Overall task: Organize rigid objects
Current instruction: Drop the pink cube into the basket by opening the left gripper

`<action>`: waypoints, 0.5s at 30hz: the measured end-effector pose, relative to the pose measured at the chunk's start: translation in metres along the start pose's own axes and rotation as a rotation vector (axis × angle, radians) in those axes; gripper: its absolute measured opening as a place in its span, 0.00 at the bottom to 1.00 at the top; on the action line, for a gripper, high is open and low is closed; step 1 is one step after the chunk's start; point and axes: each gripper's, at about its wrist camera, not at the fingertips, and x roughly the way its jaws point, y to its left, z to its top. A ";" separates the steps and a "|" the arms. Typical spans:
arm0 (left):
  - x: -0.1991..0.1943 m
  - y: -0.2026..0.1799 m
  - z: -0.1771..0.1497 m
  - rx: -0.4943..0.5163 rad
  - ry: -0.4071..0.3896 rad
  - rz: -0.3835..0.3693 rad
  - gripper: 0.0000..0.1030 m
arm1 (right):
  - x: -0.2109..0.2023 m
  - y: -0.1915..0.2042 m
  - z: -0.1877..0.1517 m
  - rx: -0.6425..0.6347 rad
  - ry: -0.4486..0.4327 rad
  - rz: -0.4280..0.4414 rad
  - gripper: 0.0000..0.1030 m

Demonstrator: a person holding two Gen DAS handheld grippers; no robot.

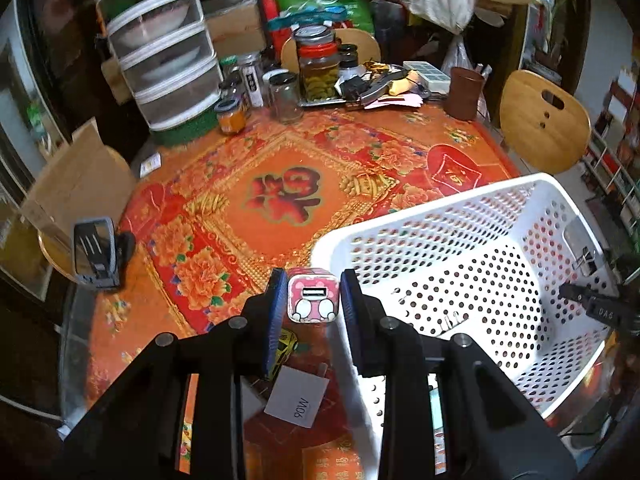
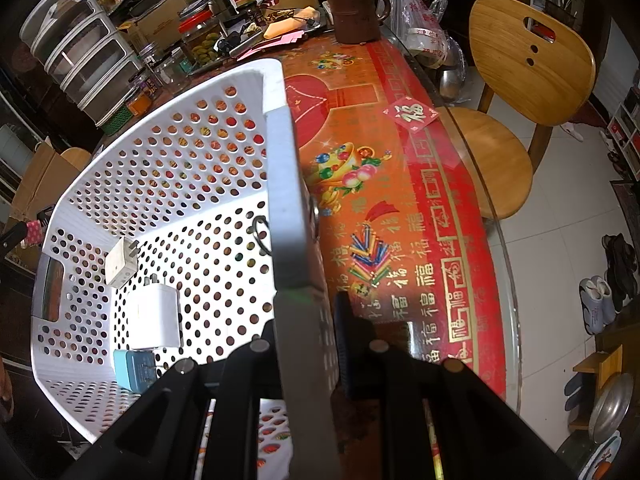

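1. In the left wrist view, our left gripper [image 1: 313, 300] is pinching a small pink USB wall charger [image 1: 313, 298] between its blue pads, its USB port facing the camera. The charger is held above the red floral tablecloth [image 1: 280, 152], just beside the near-left corner of the white perforated basket [image 1: 420, 216].

2. Below the held charger, a white power adapter [image 1: 298, 398] and a yellow toy car [image 1: 285, 348] lie on the table, and a grey clip-like object [image 1: 96, 252] sits near the table's left edge.

3. We judge the charger light, stiff and smooth-sided; its flat opposite faces suit the pads, and a grip across its middle should keep it from twisting out.

4. In the right wrist view, our right gripper [image 2: 310, 344] is pressed together on the basket's right rim [image 2: 286, 200], one pad inside the wall and one outside, apparently steadying it.

5. Inside the basket lie three chargers: a cream one [image 2: 120, 266], a white one [image 2: 154, 316] and a blue one [image 2: 132, 370], all on the perforated floor near the left wall.

6. The basket looks rigid but light, so we expect it could slide on the glossy cloth if let go; the rim hold seems sensible.

7. The pink charger's edge [image 2: 34, 230] shows at the far left here, outside the basket.
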 end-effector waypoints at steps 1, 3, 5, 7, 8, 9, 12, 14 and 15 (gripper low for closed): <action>-0.003 -0.007 0.000 0.011 -0.004 -0.015 0.20 | 0.000 0.001 0.000 0.000 0.000 0.000 0.14; -0.008 -0.018 0.000 0.022 -0.011 -0.022 0.17 | 0.000 0.001 -0.001 0.000 0.000 0.001 0.14; -0.010 -0.027 0.000 0.038 -0.018 -0.034 0.17 | -0.001 0.001 -0.001 -0.001 0.001 0.001 0.14; -0.011 -0.035 -0.001 0.054 -0.023 -0.045 0.17 | -0.001 0.001 -0.001 -0.002 0.002 0.000 0.14; -0.010 -0.040 -0.002 0.070 -0.026 -0.051 0.17 | -0.001 0.002 -0.001 -0.001 0.002 -0.001 0.14; -0.008 -0.044 -0.003 0.079 -0.021 -0.051 0.17 | -0.001 0.001 0.000 -0.002 0.002 0.001 0.14; -0.002 -0.050 -0.007 0.095 -0.013 -0.055 0.17 | -0.001 0.001 0.000 -0.002 0.004 0.000 0.14; 0.002 -0.047 -0.010 0.094 -0.014 -0.069 0.17 | -0.001 0.000 0.000 -0.003 0.005 0.000 0.14; 0.003 -0.045 -0.011 0.088 -0.017 -0.074 0.17 | -0.001 0.000 0.000 -0.004 0.006 0.000 0.14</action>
